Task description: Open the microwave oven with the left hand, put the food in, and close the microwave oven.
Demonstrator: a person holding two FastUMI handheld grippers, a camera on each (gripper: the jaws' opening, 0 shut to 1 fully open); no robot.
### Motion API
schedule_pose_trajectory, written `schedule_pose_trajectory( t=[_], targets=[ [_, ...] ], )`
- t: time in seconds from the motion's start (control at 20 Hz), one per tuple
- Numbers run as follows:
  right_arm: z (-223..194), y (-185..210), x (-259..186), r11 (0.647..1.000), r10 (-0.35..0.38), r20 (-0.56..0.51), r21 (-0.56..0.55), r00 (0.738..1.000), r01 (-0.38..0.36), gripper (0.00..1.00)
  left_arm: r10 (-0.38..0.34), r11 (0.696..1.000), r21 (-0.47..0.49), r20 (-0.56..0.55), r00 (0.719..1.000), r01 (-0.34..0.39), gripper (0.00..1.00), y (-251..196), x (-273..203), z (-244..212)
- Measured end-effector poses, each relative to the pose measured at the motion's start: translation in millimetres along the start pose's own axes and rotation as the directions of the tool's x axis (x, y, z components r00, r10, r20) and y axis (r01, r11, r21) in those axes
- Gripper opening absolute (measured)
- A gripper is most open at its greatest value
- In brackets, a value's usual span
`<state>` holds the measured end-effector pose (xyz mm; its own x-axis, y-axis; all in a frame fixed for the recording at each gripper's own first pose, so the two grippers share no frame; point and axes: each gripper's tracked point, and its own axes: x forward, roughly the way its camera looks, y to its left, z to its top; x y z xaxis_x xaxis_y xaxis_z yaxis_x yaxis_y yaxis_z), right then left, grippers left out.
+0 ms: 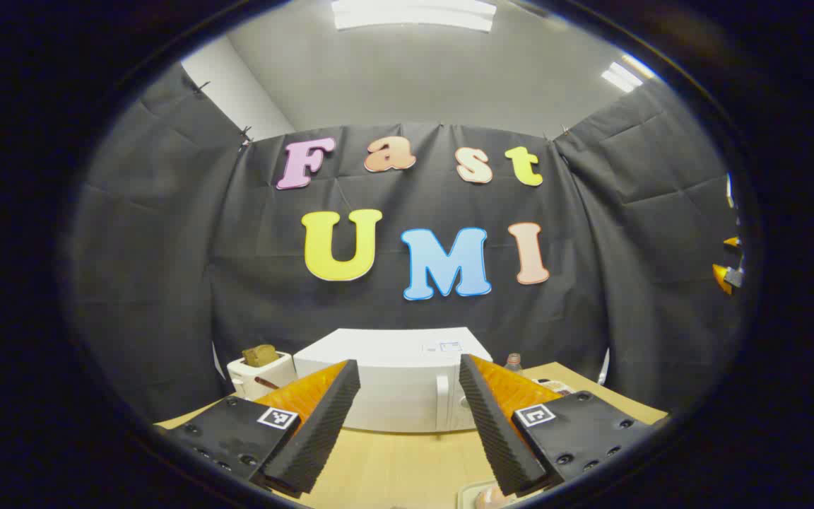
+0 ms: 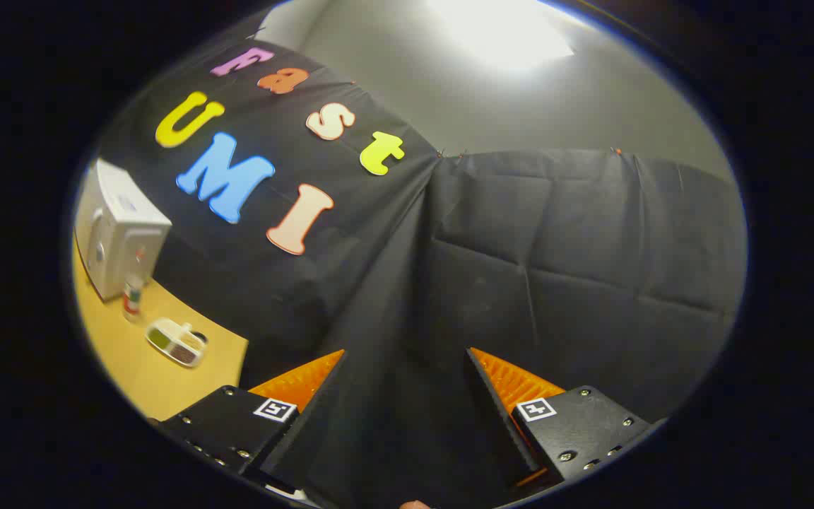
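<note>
The white microwave (image 1: 393,382) stands shut at the back of the wooden table, with its vertical handle (image 1: 442,403) on the right side of the door. My left gripper (image 1: 409,371) hangs open in front of it and well short of it, with nothing between its fingers. At the bottom edge lies a white plate (image 1: 479,495) with something pinkish on it, mostly cut off. My right gripper (image 2: 407,353) is open and empty, off the table's edge and facing the black cloth wall. In the right gripper view the microwave (image 2: 121,226) sits far to the left.
A white toaster (image 1: 258,371) with a slice of bread stands left of the microwave. To its right stand a small bottle (image 1: 513,362) (image 2: 131,295) and a divided dish (image 2: 177,343). Bare wooden table (image 1: 393,459) lies in front of the microwave.
</note>
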<state>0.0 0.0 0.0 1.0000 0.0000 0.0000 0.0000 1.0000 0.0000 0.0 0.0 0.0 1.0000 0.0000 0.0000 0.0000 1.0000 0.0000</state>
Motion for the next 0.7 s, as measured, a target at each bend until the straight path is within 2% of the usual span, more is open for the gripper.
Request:
schedule_pose_trajectory(
  t=[0.1, 0.15, 0.25, 0.3, 0.4, 0.5, 0.6, 0.7],
  targets=[
    [14.9, 79.9, -38.8, 0.991, 0.095, 0.011, 0.090, 0.995, -0.096, 0.97, -0.001, 1.000, 0.014, 0.003, 1.000, 0.001, 0.96, -0.6, 1.4, 1.0],
    [21.9, 122.7, -54.3, 0.973, 0.156, 0.011, 0.172, 0.988, -0.156, 0.97, -0.003, 1.000, 0.009, 0.004, 1.000, 0.003, 0.96, -1.1, 0.3, 0.0],
    [43.6, 205.2, -81.7, 0.897, 0.284, 0.024, 0.346, 0.959, -0.275, 0.97, -0.006, 1.000, -0.011, 0.007, 1.000, 0.007, 0.96, 1.5, -1.7, 3.0],
    [56.9, 236.1, -89.8, 0.862, 0.330, 0.042, 0.395, 0.943, -0.319, 0.97, -0.005, 1.000, -0.017, 0.011, 1.000, 0.005, 0.96, 5.1, -2.1, 4.4],
    [82.7, 267.0, -95.6, 0.831, 0.369, 0.093, 0.412, 0.925, -0.373, 0.98, 0.009, 1.000, -0.013, 0.020, 1.000, -0.009, 0.96, 18.6, -5.6, 6.2],
    [97.7, 282.8, -92.7, 0.820, 0.375, 0.117, 0.422, 0.920, -0.388, 0.97, 0.030, 0.999, -0.014, 0.028, 0.999, -0.030, 0.96, 32.4, -8.1, 8.3],
    [105.3, 296.0, -92.9, 0.791, 0.386, 0.123, 0.465, 0.914, -0.396, 0.97, 0.050, 0.998, -0.023, 0.027, 0.998, -0.050, 0.96, 43.4, -9.5, 8.1],
    [111.9, 304.1, -93.9, 0.788, 0.395, 0.137, 0.457, 0.908, -0.412, 0.97, 0.057, 0.998, -0.017, 0.024, 0.998, -0.057, 0.96, 51.1, -9.4, 7.5]
  ],
)
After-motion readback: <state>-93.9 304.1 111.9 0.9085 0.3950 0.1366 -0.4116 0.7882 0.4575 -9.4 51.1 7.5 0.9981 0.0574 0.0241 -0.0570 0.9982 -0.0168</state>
